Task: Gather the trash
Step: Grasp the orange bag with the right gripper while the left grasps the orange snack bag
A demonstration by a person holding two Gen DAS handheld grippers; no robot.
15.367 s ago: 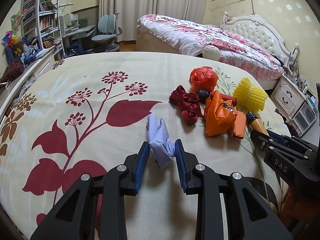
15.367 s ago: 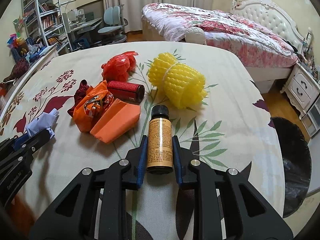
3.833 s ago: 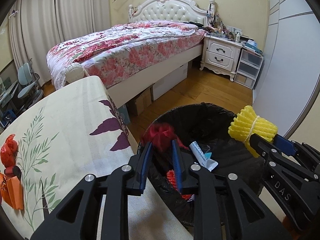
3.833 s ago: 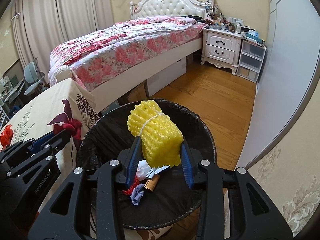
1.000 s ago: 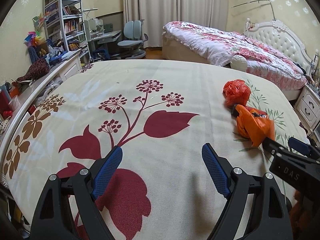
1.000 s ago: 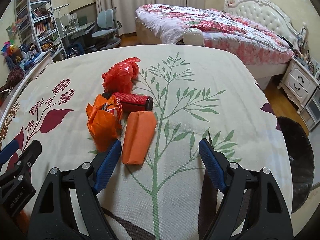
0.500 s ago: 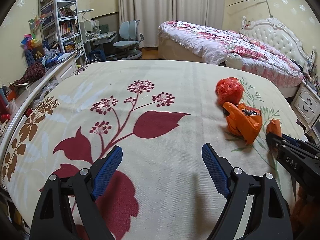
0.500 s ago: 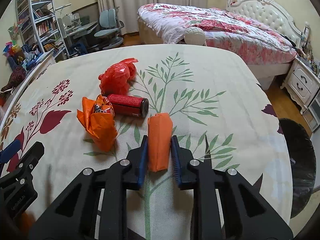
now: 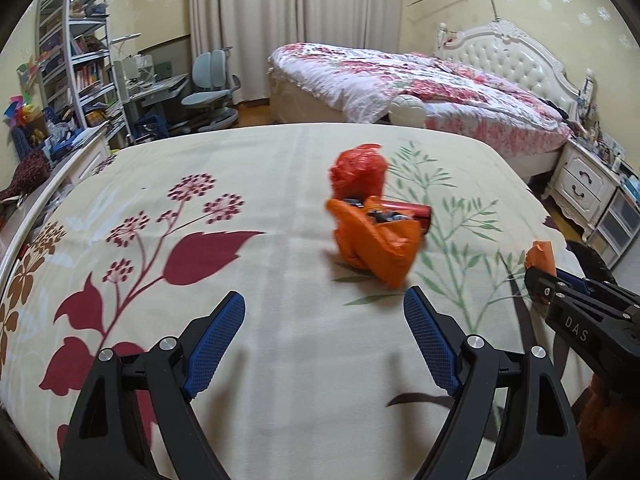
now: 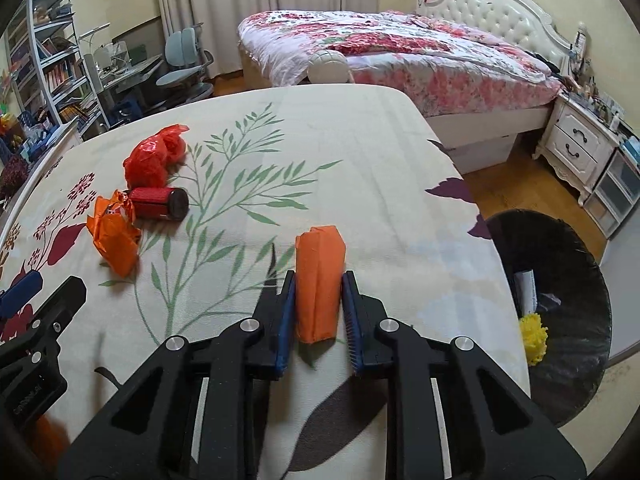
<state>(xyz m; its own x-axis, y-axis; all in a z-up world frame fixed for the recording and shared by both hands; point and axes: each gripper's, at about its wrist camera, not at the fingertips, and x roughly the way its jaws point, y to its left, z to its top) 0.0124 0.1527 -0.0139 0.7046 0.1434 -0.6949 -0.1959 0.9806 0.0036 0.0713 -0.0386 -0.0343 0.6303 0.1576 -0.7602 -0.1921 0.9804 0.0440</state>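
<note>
My right gripper [image 10: 318, 292] is shut on an orange folded packet [image 10: 319, 280] and holds it over the floral table cover, near the right edge. It also shows in the left wrist view [image 9: 541, 257]. My left gripper [image 9: 325, 320] is open and empty, a short way in front of a crumpled orange wrapper [image 9: 376, 240]. Behind the wrapper lie a dark red can [image 10: 160, 203] and a red plastic bag [image 9: 358, 174]. A black-lined trash bin [image 10: 560, 280] stands on the floor at the right, with a yellow foam net [image 10: 532, 338] inside.
The table cover [image 9: 280, 184] has red flower and green leaf prints. A bed with a floral quilt [image 10: 392, 52] stands behind the table. A white nightstand [image 10: 580, 148] is at the far right. A desk, chairs and shelves [image 9: 80, 80] fill the back left.
My right gripper has lifted the orange packet and swung it right, toward the bin. My left gripper has moved closer to the orange wrapper and stays open.
</note>
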